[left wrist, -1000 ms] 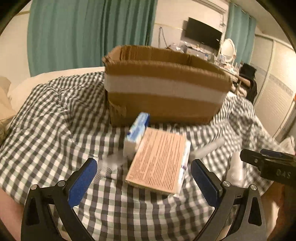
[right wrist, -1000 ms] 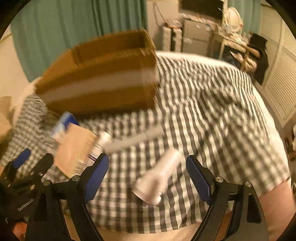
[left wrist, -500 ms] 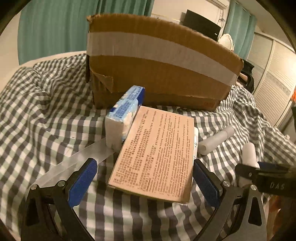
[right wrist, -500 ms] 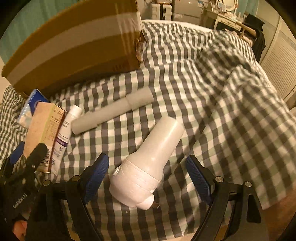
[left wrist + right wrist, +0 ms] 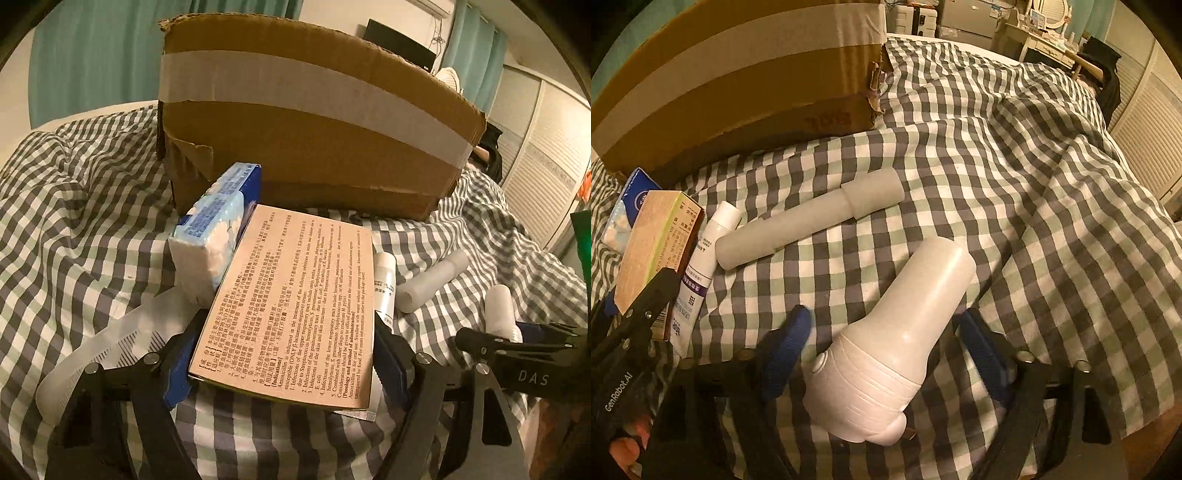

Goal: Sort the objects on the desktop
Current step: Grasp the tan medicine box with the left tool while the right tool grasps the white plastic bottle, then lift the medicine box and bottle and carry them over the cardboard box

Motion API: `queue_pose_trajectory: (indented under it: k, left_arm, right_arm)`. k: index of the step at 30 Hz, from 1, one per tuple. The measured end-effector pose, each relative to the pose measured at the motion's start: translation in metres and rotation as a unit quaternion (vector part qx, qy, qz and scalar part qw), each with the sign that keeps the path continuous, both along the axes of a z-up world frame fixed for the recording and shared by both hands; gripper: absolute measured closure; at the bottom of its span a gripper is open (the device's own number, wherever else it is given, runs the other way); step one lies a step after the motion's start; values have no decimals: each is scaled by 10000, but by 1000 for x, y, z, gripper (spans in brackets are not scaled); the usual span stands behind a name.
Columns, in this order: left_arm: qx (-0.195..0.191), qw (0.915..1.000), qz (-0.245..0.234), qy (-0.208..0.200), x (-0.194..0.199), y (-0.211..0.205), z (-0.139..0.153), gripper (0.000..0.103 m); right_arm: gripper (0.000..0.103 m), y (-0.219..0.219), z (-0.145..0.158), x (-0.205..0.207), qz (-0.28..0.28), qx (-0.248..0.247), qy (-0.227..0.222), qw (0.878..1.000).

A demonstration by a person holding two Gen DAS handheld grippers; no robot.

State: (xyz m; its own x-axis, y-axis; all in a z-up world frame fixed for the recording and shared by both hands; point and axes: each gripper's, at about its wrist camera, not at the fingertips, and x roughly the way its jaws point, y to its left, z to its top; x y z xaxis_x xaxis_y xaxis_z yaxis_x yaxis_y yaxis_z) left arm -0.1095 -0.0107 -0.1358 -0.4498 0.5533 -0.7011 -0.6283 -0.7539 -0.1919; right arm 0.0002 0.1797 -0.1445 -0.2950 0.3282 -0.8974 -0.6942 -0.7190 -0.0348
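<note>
Warm, dim light is filling the room. Teal curtains [image 5: 99, 55] are hanging along the far wall, and another pair [image 5: 476, 55] is framing a dark screen [image 5: 400, 44]. A checked bedspread [image 5: 1015, 155] is covering the bed. White slatted doors [image 5: 539, 173] are lining the right side. A dressing table [image 5: 1049, 40] with an oval mirror [image 5: 1056, 11] is standing beyond the bed.
</note>
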Motion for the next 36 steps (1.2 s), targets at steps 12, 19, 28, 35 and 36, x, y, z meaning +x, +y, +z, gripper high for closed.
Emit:
queue_pose_trajectory:
  k: [12, 19, 28, 35, 36]
  left_arm:
    - [72, 9999, 64, 134, 5, -11, 10, 22]
    - [184, 9996, 29, 219, 15, -17, 23, 23]
    - [311, 9983, 0, 490, 33, -28, 49, 24]
    - [437, 9963, 1, 746, 48, -38, 74, 24]
    - [463, 9960, 12, 770, 50, -40, 78, 24]
  right_arm:
    - [55, -11, 10, 6, 248, 10, 138, 9996]
    - [55, -25, 27, 8, 394, 206, 256, 9987]
    - [55, -48, 57, 9, 660, 620, 437, 9949]
    - [55, -60, 80, 16, 828, 845, 699, 9905]
    - [55, -63, 82, 18, 853, 876, 720, 9899]
